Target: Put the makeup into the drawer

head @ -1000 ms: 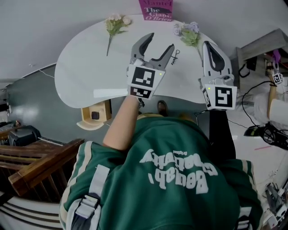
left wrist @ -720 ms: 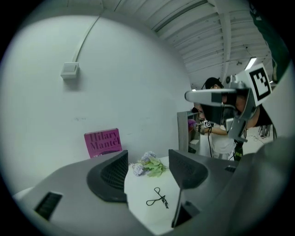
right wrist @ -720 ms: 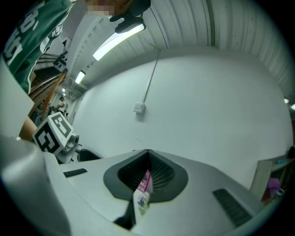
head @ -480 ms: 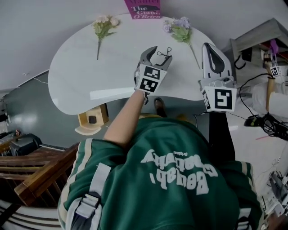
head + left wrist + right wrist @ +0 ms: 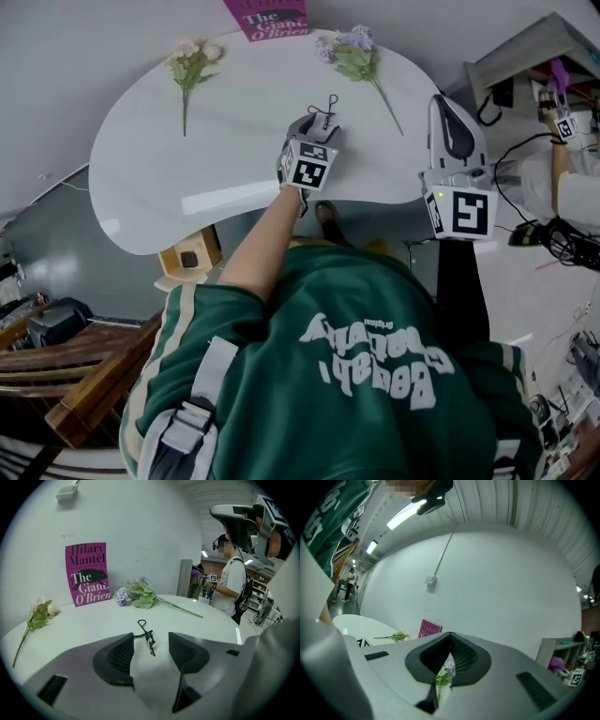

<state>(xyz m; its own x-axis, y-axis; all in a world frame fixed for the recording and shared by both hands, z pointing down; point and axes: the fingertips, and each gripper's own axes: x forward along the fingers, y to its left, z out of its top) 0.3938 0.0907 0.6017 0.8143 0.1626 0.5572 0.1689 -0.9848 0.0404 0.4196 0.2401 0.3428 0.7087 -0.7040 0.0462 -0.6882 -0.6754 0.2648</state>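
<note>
A thin black eyelash curler (image 5: 146,637) lies flat on the white oval table (image 5: 169,178); the head view shows the curler (image 5: 330,105) near the table's middle. My left gripper (image 5: 151,643) is low over the table and tilted down. Its jaws have just been closing. The curler's near end lies between the fingertips (image 5: 123,649), and neither pad touches it, so the gripper is open. From the head view, the left gripper (image 5: 317,124) sits right behind the curler. My right gripper (image 5: 448,117) hovers off the table's right end, pointing level, jaws shut and empty (image 5: 450,641).
A pink book (image 5: 87,573) stands against the wall at the table's back. A purple flower sprig (image 5: 143,596) and a pale one (image 5: 36,617) lie on the table. A small wooden unit (image 5: 192,253) sits under the near edge. People stand at the right (image 5: 230,581).
My left gripper has come down from above the table to the curler, and its jaws are narrower. The right gripper has drifted slightly right.
</note>
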